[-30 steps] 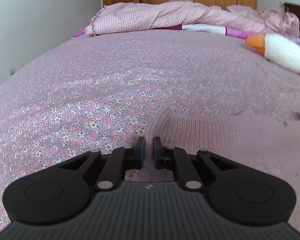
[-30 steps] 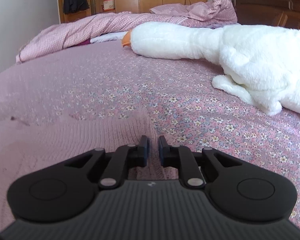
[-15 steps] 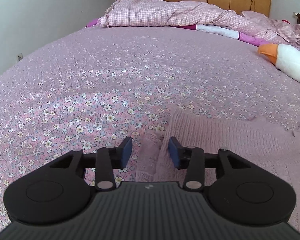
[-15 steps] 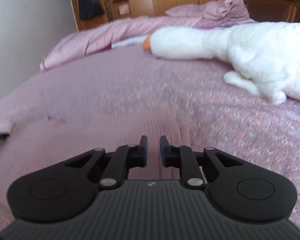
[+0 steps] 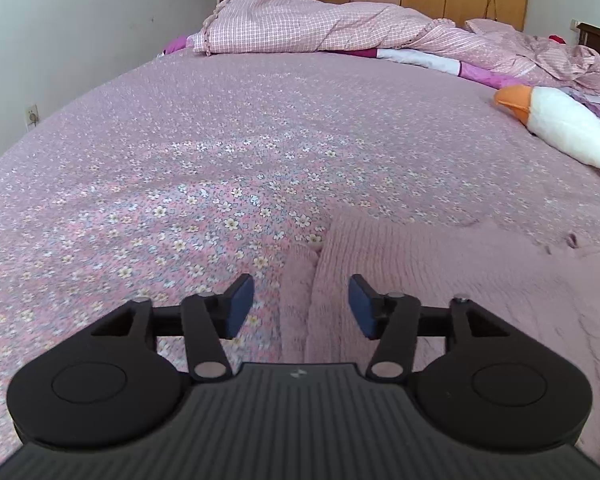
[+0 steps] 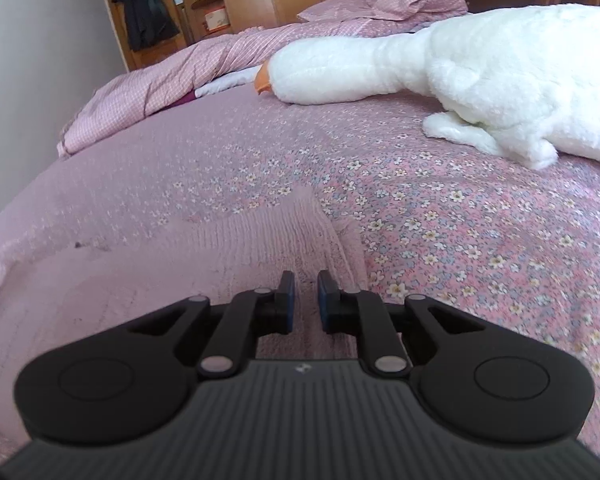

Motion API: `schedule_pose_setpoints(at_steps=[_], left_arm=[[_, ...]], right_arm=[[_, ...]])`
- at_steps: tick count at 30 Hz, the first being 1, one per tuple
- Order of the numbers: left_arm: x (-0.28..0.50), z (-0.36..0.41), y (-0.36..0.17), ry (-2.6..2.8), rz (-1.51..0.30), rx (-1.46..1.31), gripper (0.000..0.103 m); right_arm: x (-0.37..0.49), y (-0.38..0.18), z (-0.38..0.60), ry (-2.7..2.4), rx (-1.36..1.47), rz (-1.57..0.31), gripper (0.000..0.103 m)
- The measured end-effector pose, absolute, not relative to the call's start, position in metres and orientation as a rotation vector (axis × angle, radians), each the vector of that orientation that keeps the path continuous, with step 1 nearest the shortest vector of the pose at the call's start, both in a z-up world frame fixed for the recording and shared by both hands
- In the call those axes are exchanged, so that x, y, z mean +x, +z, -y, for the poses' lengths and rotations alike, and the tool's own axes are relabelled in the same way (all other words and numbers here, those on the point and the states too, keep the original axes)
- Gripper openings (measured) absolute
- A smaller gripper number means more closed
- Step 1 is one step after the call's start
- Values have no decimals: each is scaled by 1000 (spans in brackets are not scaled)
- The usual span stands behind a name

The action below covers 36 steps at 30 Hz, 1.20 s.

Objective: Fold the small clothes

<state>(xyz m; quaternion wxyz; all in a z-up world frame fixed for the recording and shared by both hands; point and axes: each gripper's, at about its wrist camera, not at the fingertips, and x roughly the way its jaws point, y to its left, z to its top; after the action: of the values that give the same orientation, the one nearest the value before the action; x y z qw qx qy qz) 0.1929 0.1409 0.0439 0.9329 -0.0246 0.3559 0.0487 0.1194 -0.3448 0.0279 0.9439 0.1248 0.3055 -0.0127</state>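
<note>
1. Pink knit garment (image 5: 440, 280) lies flat on the floral bedspread (image 5: 220, 168); its left edge sits between the pads of the left hand-held gripper (image 5: 300, 306), which has spread wide since a second ago and grips nothing.
2. The right hand-held gripper (image 6: 304, 306) keeps a narrow gap over the garment's right edge; whether it pinches fabric cannot be told.
3. Only the right view shows the whole plush goose (image 6: 480, 80).
</note>
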Motion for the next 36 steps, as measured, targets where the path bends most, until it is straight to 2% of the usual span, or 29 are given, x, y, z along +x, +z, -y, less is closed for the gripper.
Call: schedule_pose_setpoints(at_steps=[2, 9, 11, 13, 18, 27, 31, 36], left_arm=[[181, -138, 51, 98, -732, -44, 66], [145, -120, 67, 65, -763, -27, 70], [135, -115, 70, 58, -768, -34, 72], [127, -111, 70, 54, -777, -43, 76], [108, -99, 71, 38, -797, -39, 81], [89, -100, 65, 39, -839, -90, 82], [88, -101, 60, 43, -866, -104, 82], [88, -100, 53, 36, -894, -123, 82]], right_arm=[[110, 34, 345, -24, 265, -607, 44], [77, 50, 351, -22, 296, -572, 49], [69, 51, 352, -28, 301, -573, 59], [59, 52, 353, -31, 303, -565, 63], [42, 50, 356, -42, 327, -571, 64], [24, 38, 364, -77, 393, -596, 65], [18, 33, 368, -82, 430, -606, 70], [14, 28, 370, -56, 467, -630, 71]])
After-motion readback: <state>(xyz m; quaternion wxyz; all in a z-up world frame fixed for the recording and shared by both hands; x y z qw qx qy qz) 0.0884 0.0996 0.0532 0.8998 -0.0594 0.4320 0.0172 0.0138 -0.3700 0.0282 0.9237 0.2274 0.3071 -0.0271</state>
